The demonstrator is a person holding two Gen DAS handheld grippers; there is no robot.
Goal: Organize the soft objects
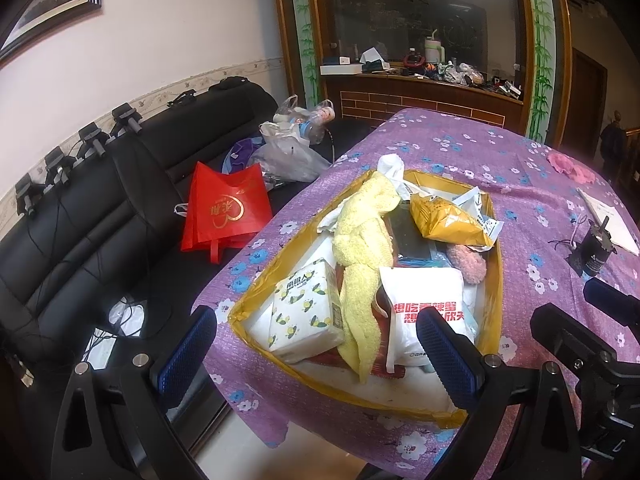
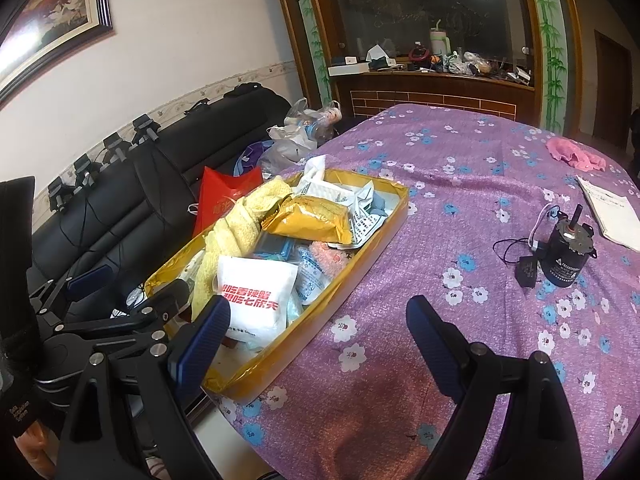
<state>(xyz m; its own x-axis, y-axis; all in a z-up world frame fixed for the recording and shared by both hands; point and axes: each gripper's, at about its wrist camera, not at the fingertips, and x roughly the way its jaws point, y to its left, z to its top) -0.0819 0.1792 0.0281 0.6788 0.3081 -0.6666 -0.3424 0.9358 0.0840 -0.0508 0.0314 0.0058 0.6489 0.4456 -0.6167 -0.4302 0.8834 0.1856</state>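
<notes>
Yellow towel [image 1: 360, 248] lies draped over packets in the gold tray [image 1: 494, 264] on the bench [image 2: 460, 208]. Only the left view shows the tissue pack [image 1: 306, 312]. Left gripper [image 1: 316, 348] and right gripper [image 2: 316, 344]: jaws apart, empty.

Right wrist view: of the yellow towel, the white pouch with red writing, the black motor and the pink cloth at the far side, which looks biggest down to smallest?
1. Yellow towel
2. White pouch, nearest the camera, so possibly flattered
3. Black motor and pink cloth look about alike; the cloth lies farther off, so I won't rank them.
</notes>
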